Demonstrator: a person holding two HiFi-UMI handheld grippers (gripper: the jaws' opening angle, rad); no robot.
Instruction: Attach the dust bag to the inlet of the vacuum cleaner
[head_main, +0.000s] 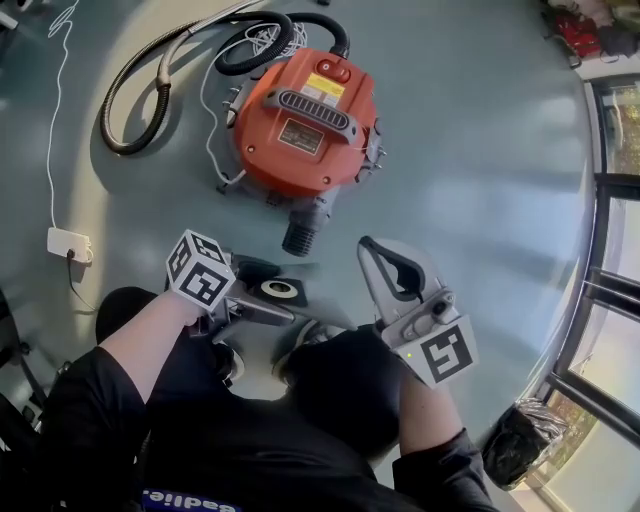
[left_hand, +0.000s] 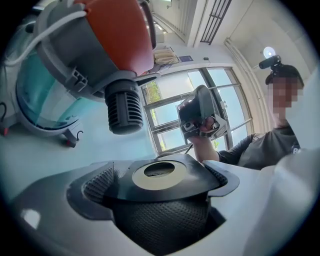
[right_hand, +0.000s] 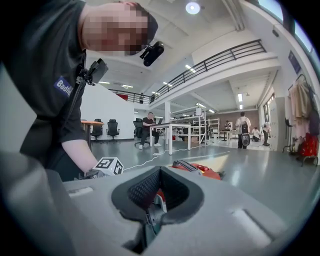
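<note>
The orange vacuum cleaner (head_main: 305, 115) stands on the grey floor, its dark ribbed inlet (head_main: 300, 238) pointing toward me. My left gripper (head_main: 255, 298) is shut on the dust bag's black collar (head_main: 280, 290), just below and slightly left of the inlet. In the left gripper view the collar's cream ring (left_hand: 160, 172) lies flat between the pads, with the inlet (left_hand: 122, 110) above it and apart from it. My right gripper (head_main: 368, 246) hovers right of the inlet, shut and empty. Past its closed pads (right_hand: 145, 192) a sliver of the orange body (right_hand: 197, 169) shows.
The vacuum's hose (head_main: 150, 90) loops at the upper left. A white cable runs to a plug block (head_main: 68, 243) on the floor at left. A black bag (head_main: 515, 440) sits by the window frames at lower right. Desks and people (right_hand: 147, 127) stand far behind.
</note>
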